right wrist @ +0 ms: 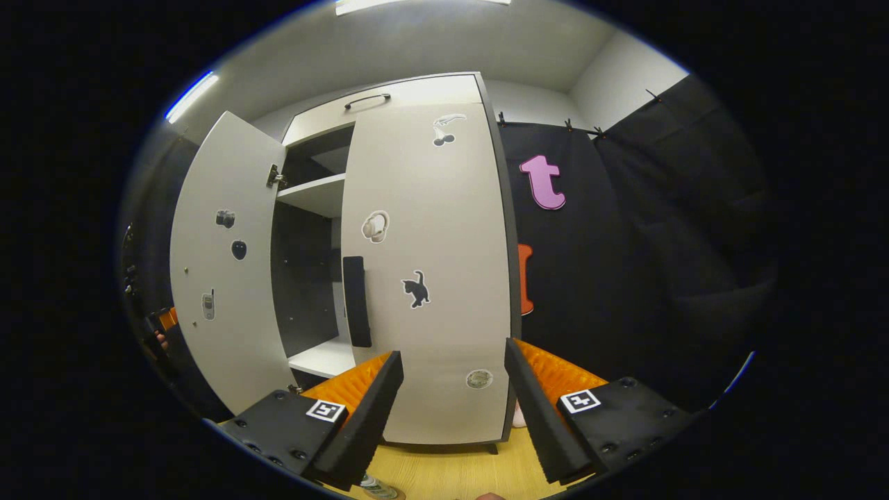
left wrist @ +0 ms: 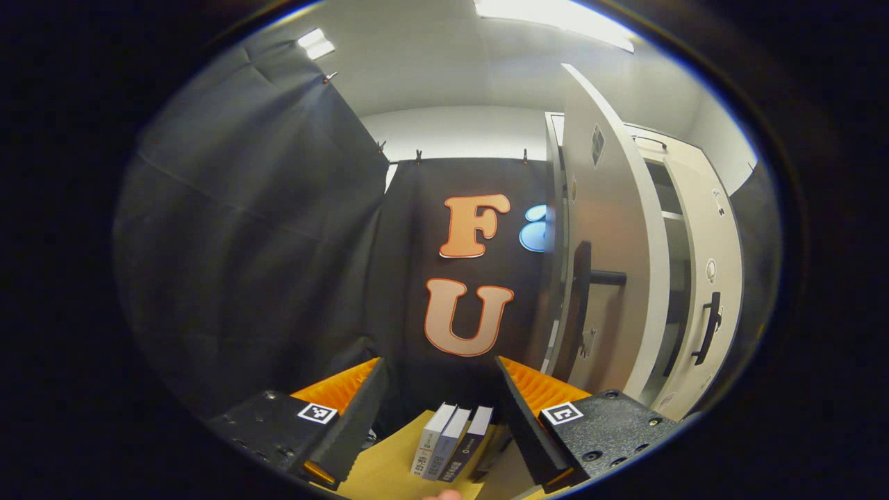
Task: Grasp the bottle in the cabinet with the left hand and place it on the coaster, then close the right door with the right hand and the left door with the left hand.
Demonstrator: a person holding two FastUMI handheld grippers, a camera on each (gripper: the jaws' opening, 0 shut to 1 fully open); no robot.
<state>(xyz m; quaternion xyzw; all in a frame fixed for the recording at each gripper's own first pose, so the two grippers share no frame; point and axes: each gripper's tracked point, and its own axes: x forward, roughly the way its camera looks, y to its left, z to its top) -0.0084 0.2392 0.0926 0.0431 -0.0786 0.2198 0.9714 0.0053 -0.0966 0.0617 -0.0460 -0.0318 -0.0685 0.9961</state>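
Doors next: right one looks shut, left one stands open

Cabinet (right wrist: pixel 417 229) fills the middle of the right gripper view, pale grey with dark edges and small stickers on its fronts. Its right door (right wrist: pixel 430 278) lies flush with the carcass and looks closed, a black bar handle (right wrist: pixel 356 301) at its inner edge. The left door (right wrist: pixel 222 271) swings well out, showing a shelf and a dark interior between the two doors. No bottle can be made out on the shelves in sight, and the coaster is not something I can pick out; at the very bottom edge a small green-and-white object (right wrist: pixel 378 487) rests on the wooden table (right wrist: pixel 458 472), too cropped to name.

The right gripper (right wrist: pixel 455 389) hovers in front of the closed door, fingers spread wide and holding nothing. The left gripper (left wrist: pixel 437 399) is likewise wide and empty. In the left gripper view it faces the outer side of the open left door, whose black handle (left wrist: pixel 583 305) sits ahead and to the right; a row of small books (left wrist: pixel 451 441) stands on the table between its fingers.

Judging from this, the closing of the left door is the step in hand. That calls for bringing the left gripper to the door's outer face or handle and pushing it round on its hinge until it meets the right door.
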